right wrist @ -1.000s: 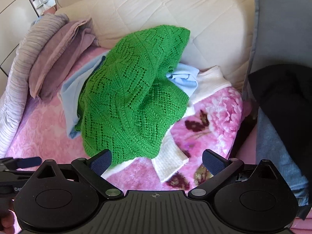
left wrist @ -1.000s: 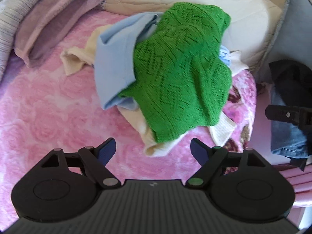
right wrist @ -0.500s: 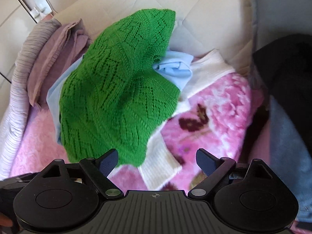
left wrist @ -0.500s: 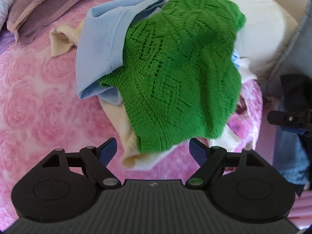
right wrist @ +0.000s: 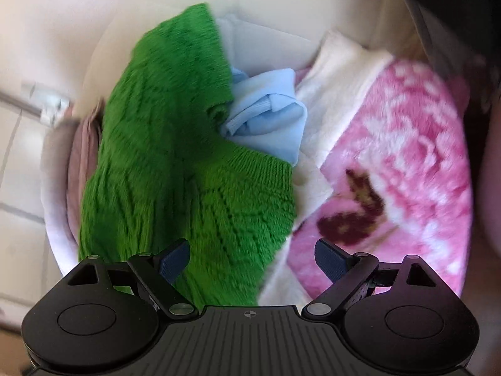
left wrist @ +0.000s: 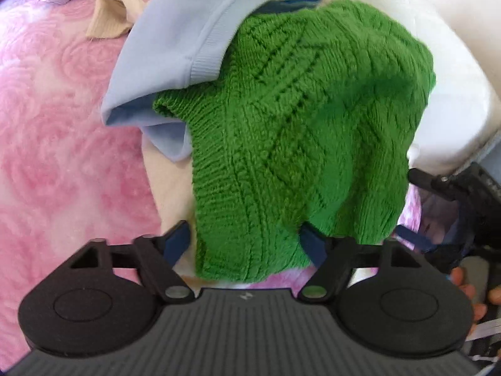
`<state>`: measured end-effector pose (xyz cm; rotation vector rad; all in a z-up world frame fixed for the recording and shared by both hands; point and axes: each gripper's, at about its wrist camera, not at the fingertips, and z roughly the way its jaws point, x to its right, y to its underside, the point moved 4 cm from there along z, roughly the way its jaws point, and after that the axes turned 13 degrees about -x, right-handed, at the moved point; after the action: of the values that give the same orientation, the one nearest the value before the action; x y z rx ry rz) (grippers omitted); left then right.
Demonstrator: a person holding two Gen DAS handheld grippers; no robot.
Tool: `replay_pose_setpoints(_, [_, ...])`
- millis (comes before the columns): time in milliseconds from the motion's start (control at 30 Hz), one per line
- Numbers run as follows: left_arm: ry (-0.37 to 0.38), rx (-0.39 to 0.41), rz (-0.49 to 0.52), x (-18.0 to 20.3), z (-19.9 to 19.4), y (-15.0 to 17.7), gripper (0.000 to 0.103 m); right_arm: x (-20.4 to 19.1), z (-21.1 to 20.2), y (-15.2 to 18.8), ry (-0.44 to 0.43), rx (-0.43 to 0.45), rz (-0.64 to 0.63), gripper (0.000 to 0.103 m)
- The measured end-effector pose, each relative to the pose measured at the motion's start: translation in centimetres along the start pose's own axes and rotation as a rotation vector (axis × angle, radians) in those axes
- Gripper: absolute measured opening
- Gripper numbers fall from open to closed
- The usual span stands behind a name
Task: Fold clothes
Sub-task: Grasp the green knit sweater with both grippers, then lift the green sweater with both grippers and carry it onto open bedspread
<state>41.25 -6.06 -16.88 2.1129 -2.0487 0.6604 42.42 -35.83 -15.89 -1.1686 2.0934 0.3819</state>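
A green knit sweater [left wrist: 297, 144] lies heaped on top of a pile of clothes on a bed covered by a pink rose-patterned blanket [left wrist: 56, 144], its lower hem hanging toward the near edge of the pile. Beneath it sit a light blue top [left wrist: 178, 50], spread to the left with its ribbed cuff showing, and a cream garment [left wrist: 162, 175] against the blanket. The left hand-held gripper [left wrist: 247, 247] is low over the near hem, its jaws about half apart and closing, with a fold of green knit lying between the 2 blue pads; whether the pads press the knit yet cannot be told. In the right wrist view, the right hand-held gripper [right wrist: 252, 258] has its jaws standing wide, the left pad over the sweater's [right wrist: 175, 172] right near edge and the right pad over the blanket [right wrist: 407, 163], holding nothing. A bunched piece of the light blue top [right wrist: 269, 119] shows beyond the green knit, beside a white fleece garment [right wrist: 341, 72]. A pale quilted headboard [left wrist: 438, 62] rises at the far side.
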Motion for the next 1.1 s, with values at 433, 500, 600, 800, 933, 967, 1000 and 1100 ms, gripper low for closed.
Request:
replay_pose_setpoints(433, [0.119, 0.038, -0.112, -1.9, -0.1, 0.3, 0.031, 0.7, -0.5, -1.4, -0.092, -0.013, 0.02, 0.032])
replay_pose_setpoints(500, [0.129, 0.032, -0.13, -1.8, 0.2, -0.1, 0.033, 0.9, 0.2, -1.6, -0.079, -0.014, 0.033, 0.036])
replay_pose_setpoints(600, [0.137, 0.039, -0.123, -1.8, -0.5, -0.8, 0.017, 0.7, 0.8, -1.6, -0.089, -0.016, 0.041, 0.04])
replay_pose_setpoints(800, [0.103, 0.151, -0.018, -0.1, -5.4, -0.9, 0.008, -2.7, -2.8, -1.7, -0.14, 0.016, -0.085, 0.005])
replay_pose_setpoints(933, [0.097, 0.276, 0.011, 1.3, -11.3, -2.0, 0.008, -6.9, -7.4, -2.4, -0.197, 0.113, -0.19, 0.004])
replay_pose_setpoints(967, [0.099, 0.308, 0.013, 1.6, -12.7, -2.6, 0.008, -8.1, -8.6, -2.6, -0.214, 0.138, -0.216, 0.004])
replay_pose_setpoints(1000, [0.103, 0.339, 0.016, 1.9, -14.2, -3.1, 0.008, -9.5, -9.8, -3.0, -0.237, 0.164, -0.239, 0.004])
replay_pose_setpoints(1100, [0.113, 0.424, 0.045, 2.8, -18.8, -4.3, 0.008, -14.3, -13.4, -3.8, -0.326, 0.228, -0.336, 0.004])
